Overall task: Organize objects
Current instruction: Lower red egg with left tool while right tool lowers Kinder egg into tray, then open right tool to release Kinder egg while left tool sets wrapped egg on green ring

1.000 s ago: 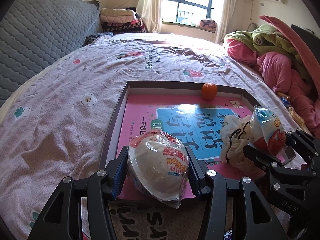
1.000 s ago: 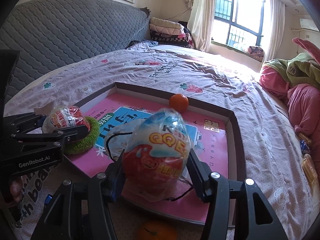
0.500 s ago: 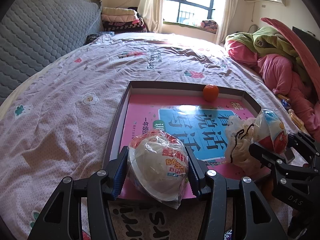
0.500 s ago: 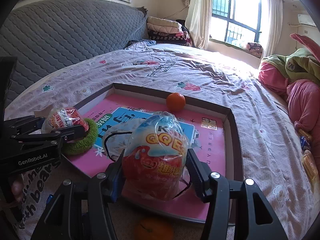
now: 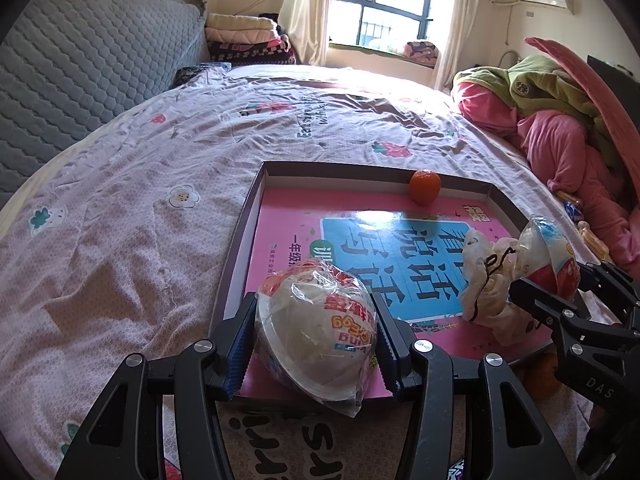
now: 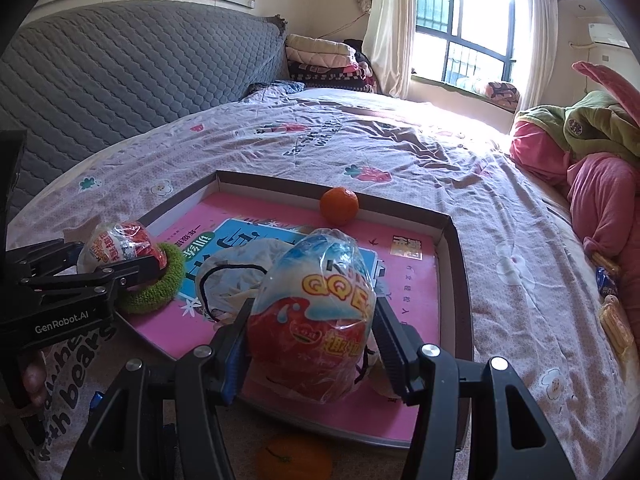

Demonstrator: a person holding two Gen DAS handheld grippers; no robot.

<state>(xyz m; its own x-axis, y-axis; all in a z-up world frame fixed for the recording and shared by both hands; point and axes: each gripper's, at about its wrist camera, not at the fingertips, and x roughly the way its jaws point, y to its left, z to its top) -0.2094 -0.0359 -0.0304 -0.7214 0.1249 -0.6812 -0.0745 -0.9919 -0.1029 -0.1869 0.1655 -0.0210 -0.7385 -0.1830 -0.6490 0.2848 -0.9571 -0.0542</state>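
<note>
Right now I have one wrapped toy egg in each gripper, both poised over the near edge of the shallow box tray (image 5: 256,184) on the bed. My left gripper (image 5: 316,340) is clamped on a pale egg in crinkled plastic (image 5: 316,332), held just above the tray's near-left corner; in the right wrist view a green fuzzy ring (image 6: 160,284) sits under that egg, and I cannot tell whether the egg touches it. My right gripper (image 6: 312,344) is clenched on the red-and-blue egg with "QQ" lettering (image 6: 316,312), over the near edge toward the right. I grip each across its widest part, I judge, because the loose wrapper would slip on anything narrower.

I take it I am gathering loose things into the tray. Inside it, a small orange (image 5: 425,187) rests against the far wall, and a crumpled white bag with a dark cord (image 6: 236,280) lies near the middle, just behind my right egg. Another orange (image 6: 294,458) lies outside the tray, below its near edge, not yet collected.

A pink book cover with a blue panel lines the tray floor. It rests on a bedsheet (image 5: 132,208) printed with flowers and strawberries. Beyond are a grey quilted headboard (image 6: 120,80), folded blankets (image 5: 248,36) at the far corner, a bright window (image 5: 384,4) with curtains, and a heap of pink and green bedding (image 5: 560,120) along the right edge.
</note>
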